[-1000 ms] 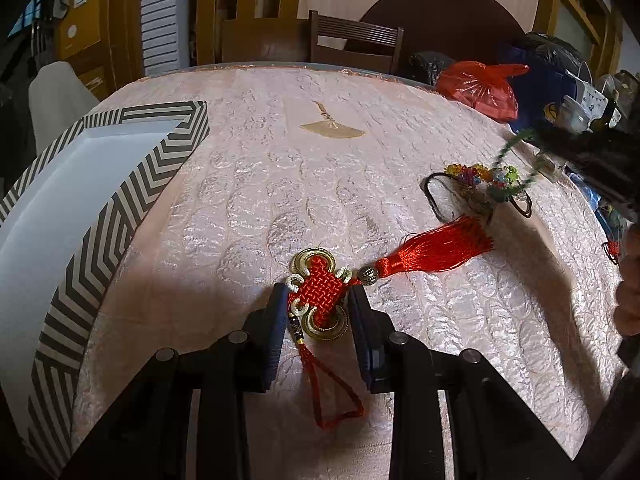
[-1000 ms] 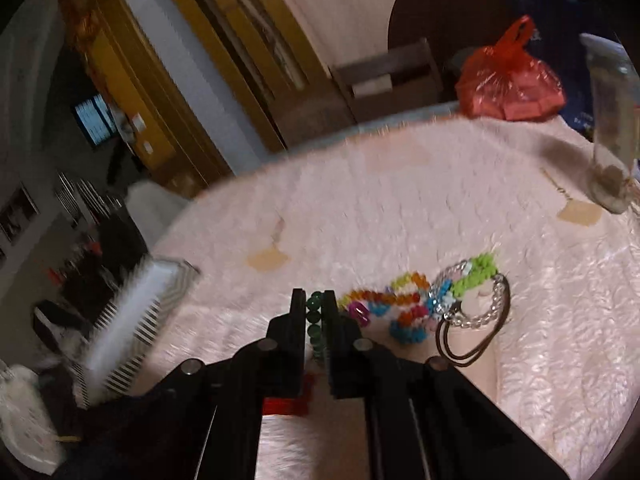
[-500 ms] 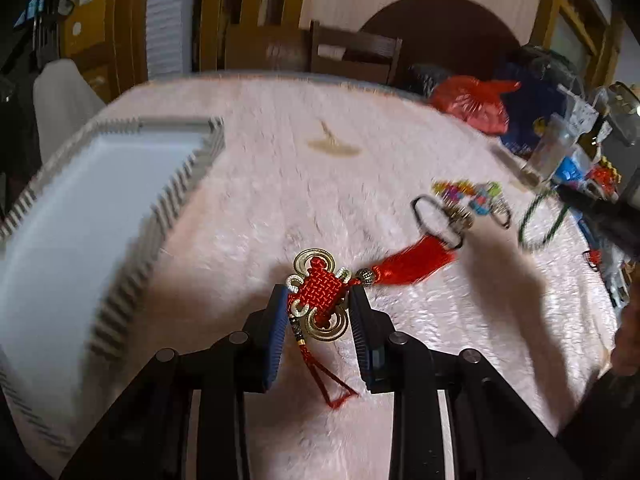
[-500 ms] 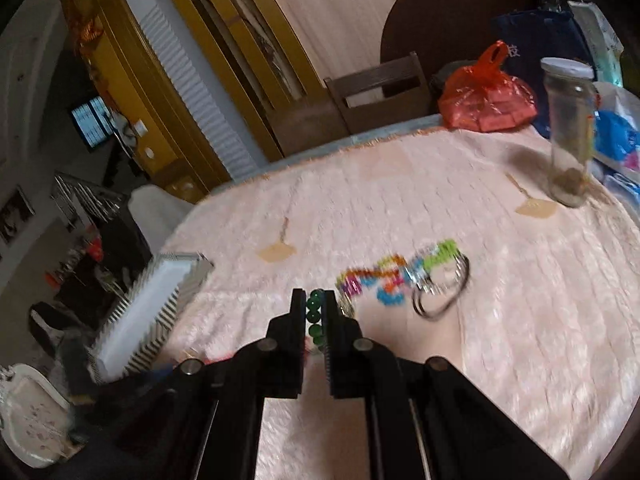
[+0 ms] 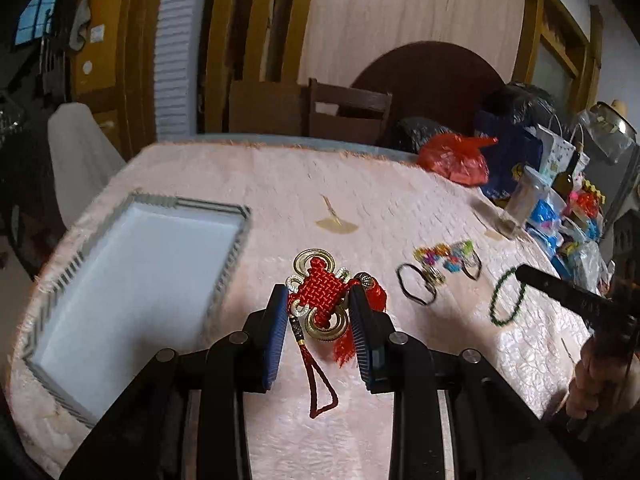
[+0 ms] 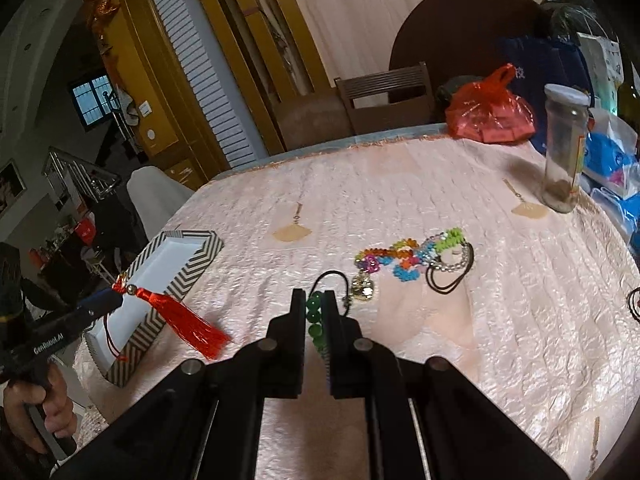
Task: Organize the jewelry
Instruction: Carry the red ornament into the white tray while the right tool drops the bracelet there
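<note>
Wooden chair (image 6: 386, 98) behind the pink-clothed table (image 6: 400, 184), white louvred panel (image 6: 200, 76), perhaps a door.

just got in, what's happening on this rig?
A person is sorting jewelry with two handheld grippers. The left gripper holds the red knot ornament lifted beside the white tray, tassel dangling. The right gripper is shut on a green bead bracelet. The colorful beads and black cords lie on the pink tablecloth.

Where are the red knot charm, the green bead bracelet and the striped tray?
Red knot charm (image 5: 320, 294), left wrist view, on its woven red centre.
Green bead bracelet (image 6: 314, 316), right wrist view, on a bead between the fingers.
Striped tray (image 5: 234, 256), left wrist view, on its right rim.
</note>
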A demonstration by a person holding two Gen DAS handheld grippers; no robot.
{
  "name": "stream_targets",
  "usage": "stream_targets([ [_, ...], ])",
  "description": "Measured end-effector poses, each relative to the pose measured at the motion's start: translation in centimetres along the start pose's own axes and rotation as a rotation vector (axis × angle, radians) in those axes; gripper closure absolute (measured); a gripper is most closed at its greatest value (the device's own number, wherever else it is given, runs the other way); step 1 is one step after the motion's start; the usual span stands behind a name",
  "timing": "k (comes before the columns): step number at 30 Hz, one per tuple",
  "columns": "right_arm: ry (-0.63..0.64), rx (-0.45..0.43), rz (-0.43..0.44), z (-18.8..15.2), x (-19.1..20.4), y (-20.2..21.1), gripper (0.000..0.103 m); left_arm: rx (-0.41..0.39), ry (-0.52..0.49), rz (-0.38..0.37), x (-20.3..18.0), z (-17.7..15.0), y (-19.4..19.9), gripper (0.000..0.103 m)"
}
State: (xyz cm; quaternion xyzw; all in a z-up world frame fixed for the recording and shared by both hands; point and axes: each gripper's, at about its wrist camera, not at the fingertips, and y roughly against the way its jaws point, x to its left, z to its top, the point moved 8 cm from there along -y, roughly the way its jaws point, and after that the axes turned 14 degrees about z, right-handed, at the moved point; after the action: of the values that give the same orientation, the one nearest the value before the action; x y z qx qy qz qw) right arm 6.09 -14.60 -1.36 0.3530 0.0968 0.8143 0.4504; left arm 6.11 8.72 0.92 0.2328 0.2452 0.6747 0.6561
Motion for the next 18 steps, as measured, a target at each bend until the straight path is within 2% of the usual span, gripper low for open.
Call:
stream_targets([
  [9, 0.074, 0.040, 0.007, 0.4, 3.9, -1.9, 0.095, -0.031, 0.079, 0.116, 7.2, 1.7, 0.4, 0.068],
  [18, 0.153, 0.099, 0.059, 1.3, 9.4, -6.8, 0.095, -0.014, 0.165, 0.248, 15.4, -0.1, -0.8, 0.068],
])
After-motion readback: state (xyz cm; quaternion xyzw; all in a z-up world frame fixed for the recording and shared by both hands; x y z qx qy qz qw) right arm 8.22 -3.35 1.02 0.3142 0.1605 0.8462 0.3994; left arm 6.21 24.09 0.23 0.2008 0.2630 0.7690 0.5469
